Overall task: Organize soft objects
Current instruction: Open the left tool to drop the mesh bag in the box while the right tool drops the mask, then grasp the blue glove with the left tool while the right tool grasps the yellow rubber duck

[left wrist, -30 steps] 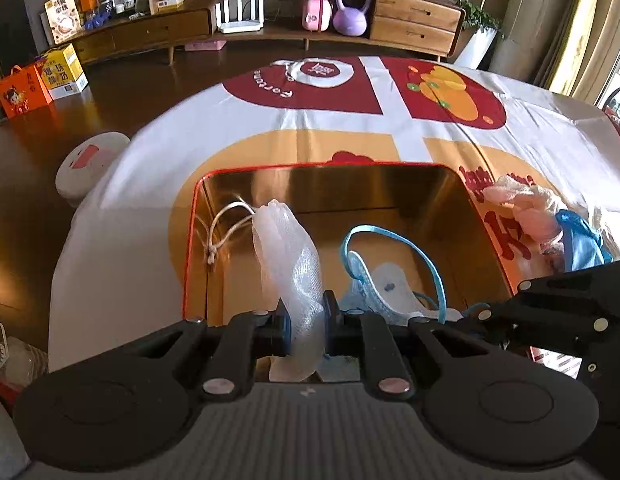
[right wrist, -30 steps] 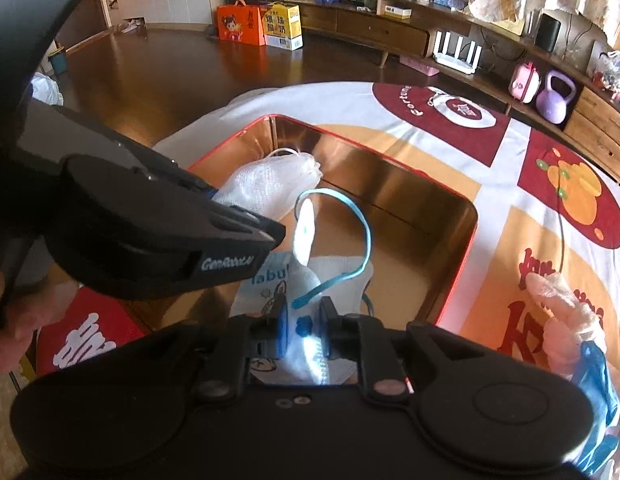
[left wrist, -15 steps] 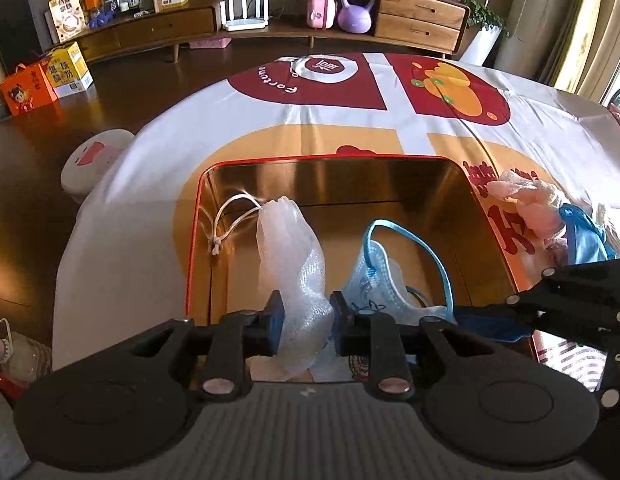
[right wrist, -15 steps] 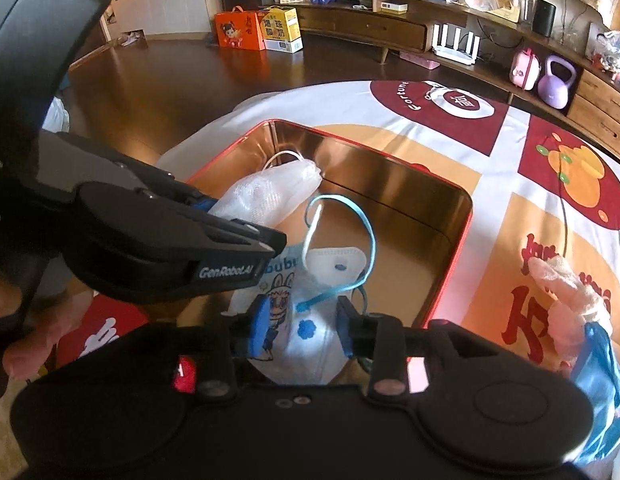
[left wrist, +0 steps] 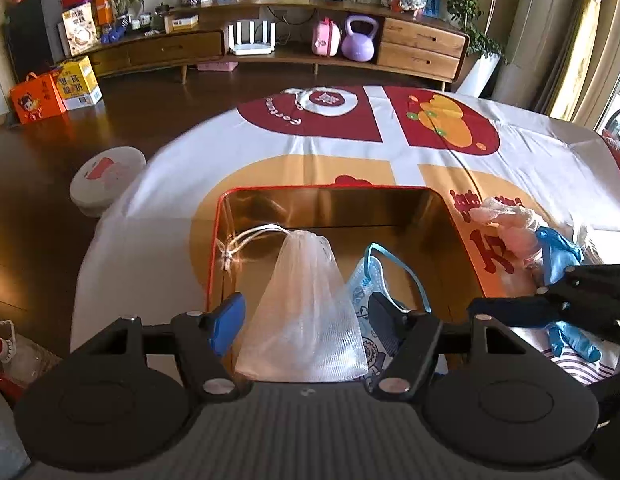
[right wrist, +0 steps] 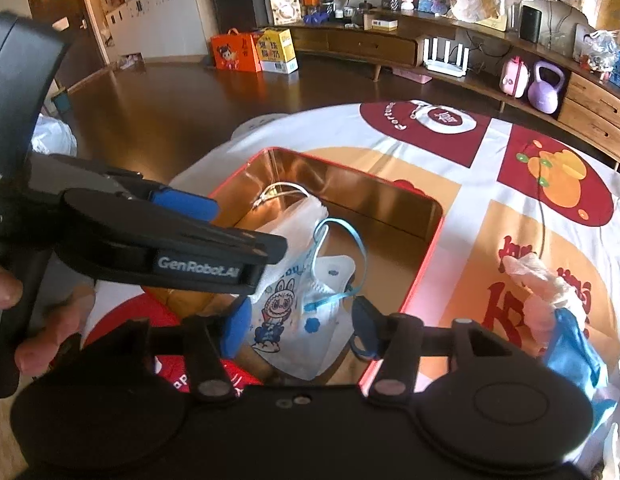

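Hovering over the tin [left wrist: 445,216] on the tabletop [left wrist: 230,152], both grippers, left [left wrist: 306,316] and right [right wrist: 300,326], have just spread their fingers, freeing mesh bag [left wrist: 306,312] and mask [right wrist: 298,312] inside; withdrawing carelessly could snag the mask's loop [right wrist: 349,236] and drag it out.

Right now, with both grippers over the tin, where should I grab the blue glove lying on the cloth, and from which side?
Take the blue glove at its bunched upper end, where it rises off the tablecloth. Come from above with the right gripper, which is open and nearest. The glove is limp and overlaps the clear glove, so a pinch on the raised fold would probably lift it alone.
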`<state>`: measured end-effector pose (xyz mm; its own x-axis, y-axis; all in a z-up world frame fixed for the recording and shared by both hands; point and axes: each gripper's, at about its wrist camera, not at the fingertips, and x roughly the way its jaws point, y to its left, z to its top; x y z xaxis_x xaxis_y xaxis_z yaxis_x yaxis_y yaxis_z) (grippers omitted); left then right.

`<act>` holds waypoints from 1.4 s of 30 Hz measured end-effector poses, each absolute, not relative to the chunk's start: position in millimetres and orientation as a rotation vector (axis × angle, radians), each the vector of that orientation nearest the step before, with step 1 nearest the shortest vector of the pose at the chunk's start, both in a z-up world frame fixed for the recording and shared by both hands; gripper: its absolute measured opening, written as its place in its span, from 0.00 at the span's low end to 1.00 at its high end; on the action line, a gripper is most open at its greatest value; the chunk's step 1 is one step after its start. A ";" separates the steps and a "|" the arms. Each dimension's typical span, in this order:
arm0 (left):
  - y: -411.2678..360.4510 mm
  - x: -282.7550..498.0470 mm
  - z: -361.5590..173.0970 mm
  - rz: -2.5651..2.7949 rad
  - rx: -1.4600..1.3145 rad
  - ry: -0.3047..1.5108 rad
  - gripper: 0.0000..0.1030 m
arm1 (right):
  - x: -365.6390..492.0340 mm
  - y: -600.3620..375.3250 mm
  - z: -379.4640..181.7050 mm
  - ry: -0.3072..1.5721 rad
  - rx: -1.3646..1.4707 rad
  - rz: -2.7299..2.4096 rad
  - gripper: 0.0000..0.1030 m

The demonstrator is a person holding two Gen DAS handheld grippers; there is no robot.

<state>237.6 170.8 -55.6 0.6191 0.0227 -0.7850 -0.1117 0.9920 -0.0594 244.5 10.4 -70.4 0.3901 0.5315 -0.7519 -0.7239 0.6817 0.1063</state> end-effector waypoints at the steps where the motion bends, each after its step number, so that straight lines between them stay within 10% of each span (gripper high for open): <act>1: 170.7 235.0 -53.1 0.079 -0.106 0.894 0.66 | 243.6 8.5 -67.4 0.845 -0.249 0.809 0.60; 42: 69.9 135.2 23.2 0.024 -0.137 0.590 0.82 | 170.3 -151.6 -6.8 0.596 -0.072 0.728 0.99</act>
<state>135.2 69.9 23.2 0.8310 -0.0169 -0.5560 -0.0613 0.9907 -0.1218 170.3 -151.6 -6.8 0.5888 0.6050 -0.5359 -0.6448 0.7515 0.1399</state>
